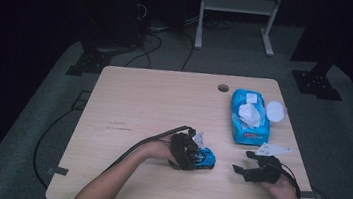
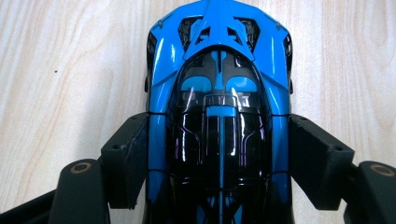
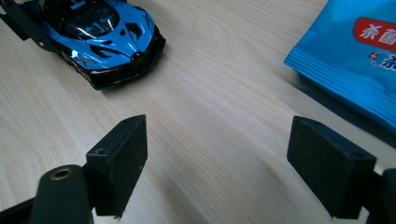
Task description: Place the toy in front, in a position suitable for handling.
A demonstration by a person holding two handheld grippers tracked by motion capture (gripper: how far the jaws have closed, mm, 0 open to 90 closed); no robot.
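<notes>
A blue and black toy car (image 1: 204, 157) rests on the wooden table (image 1: 139, 100) near the front middle. My left gripper (image 1: 193, 154) is shut on the toy car (image 2: 218, 107), its pads (image 2: 130, 154) pressed against both sides of the body. To the right, my right gripper (image 1: 239, 170) is open and holds nothing, low over the table. In the right gripper view the toy car (image 3: 100, 37) lies ahead at upper left, well beyond the right gripper (image 3: 217, 163) and its wide-apart pads (image 3: 123, 158).
A blue pack of wet wipes (image 1: 249, 116) lies at the right with its white lid (image 1: 275, 111) flipped open and a wipe sticking out; its corner (image 3: 355, 60) is close to my right gripper. A round cable hole (image 1: 223, 87) sits near the table's far edge.
</notes>
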